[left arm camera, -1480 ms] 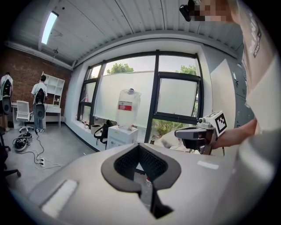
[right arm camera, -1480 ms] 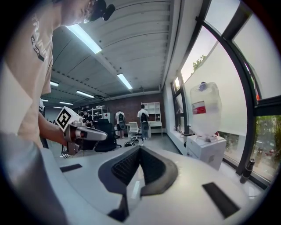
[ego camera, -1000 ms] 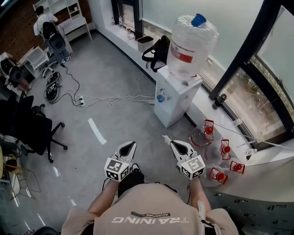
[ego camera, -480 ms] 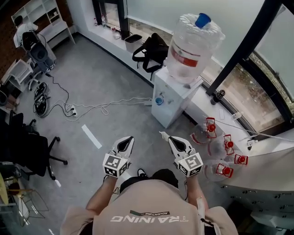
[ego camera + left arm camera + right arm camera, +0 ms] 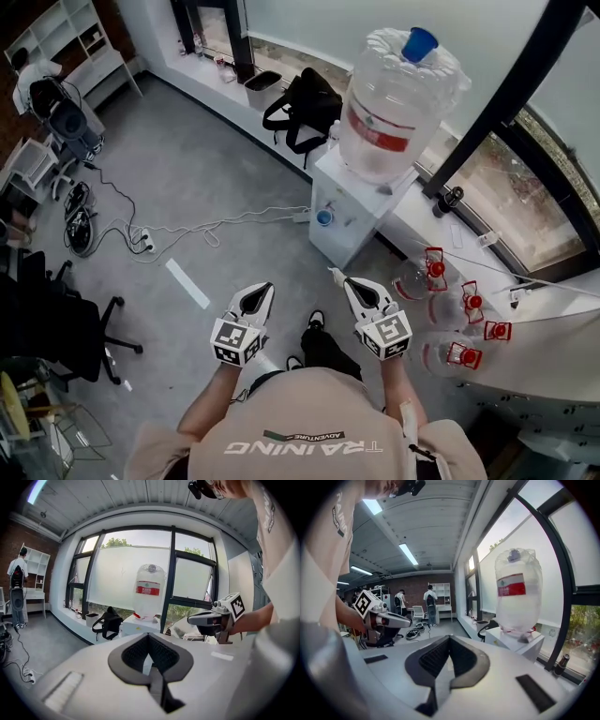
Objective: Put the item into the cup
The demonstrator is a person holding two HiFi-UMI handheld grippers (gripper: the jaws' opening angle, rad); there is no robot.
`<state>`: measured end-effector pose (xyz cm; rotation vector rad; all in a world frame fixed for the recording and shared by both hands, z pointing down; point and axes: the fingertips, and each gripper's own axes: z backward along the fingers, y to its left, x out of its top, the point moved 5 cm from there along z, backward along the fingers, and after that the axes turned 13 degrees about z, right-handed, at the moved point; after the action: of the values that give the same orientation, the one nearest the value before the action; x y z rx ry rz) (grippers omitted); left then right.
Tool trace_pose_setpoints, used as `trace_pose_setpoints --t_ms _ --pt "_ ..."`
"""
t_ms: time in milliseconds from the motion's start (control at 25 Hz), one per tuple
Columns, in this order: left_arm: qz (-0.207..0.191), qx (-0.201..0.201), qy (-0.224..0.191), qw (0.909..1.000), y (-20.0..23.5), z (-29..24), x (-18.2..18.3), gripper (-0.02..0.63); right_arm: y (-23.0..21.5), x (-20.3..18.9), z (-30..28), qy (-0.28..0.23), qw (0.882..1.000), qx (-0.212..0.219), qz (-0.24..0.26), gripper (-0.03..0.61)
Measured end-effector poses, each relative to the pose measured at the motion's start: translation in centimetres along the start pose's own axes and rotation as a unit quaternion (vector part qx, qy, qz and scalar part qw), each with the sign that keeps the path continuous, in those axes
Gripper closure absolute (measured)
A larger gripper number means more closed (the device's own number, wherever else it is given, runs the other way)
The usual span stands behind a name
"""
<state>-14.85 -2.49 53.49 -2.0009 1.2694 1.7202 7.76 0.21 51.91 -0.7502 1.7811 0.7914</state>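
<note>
Two grippers (image 5: 267,287) (image 5: 345,280), fingers (image 5: 133,654) together, empty

Even daylight is admitted through the window (image 5: 123,581); ceiling strips (image 5: 408,553) are lit. Fisheye bending and dark corners are noted in both gripper views. Left gripper (image 5: 149,638) and right gripper (image 5: 450,639) are rendered soft.
</note>
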Motion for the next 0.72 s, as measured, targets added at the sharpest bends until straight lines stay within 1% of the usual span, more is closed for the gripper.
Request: trace_pose_setpoints --t_ms 80,280,360,520,720 --pt "-0.004 0.002 0.004 1.0000 0.6 -1.5 1.0 0.606 -1.4 -0.2 -1.5 0.001 1.000 0.002 0.002 0.568" --pt "-0.014 0.006 0.001 0.9999 1.8 -5.6 4.1 0.606 -5.7 0.4 -4.8 0.008 0.999 0.012 0.036 0.568" --pt "-0.009 0.006 0.001 0.9999 2.4 -7.3 4.8 0.606 -7.3 0.5 -5.9 0.007 0.999 0.014 0.041 0.568" --pt "0.016 0.008 -0.001 0.9998 3.4 -10.0 5.4 0.606 -9.9 0.3 -7.7 0.007 0.999 0.016 0.043 0.568" --pt "0.018 0.010 0.000 0.9998 5.0 -12.1 6.5 0.606 -11.3 0.2 -9.8 0.007 0.999 0.019 0.025 0.568"
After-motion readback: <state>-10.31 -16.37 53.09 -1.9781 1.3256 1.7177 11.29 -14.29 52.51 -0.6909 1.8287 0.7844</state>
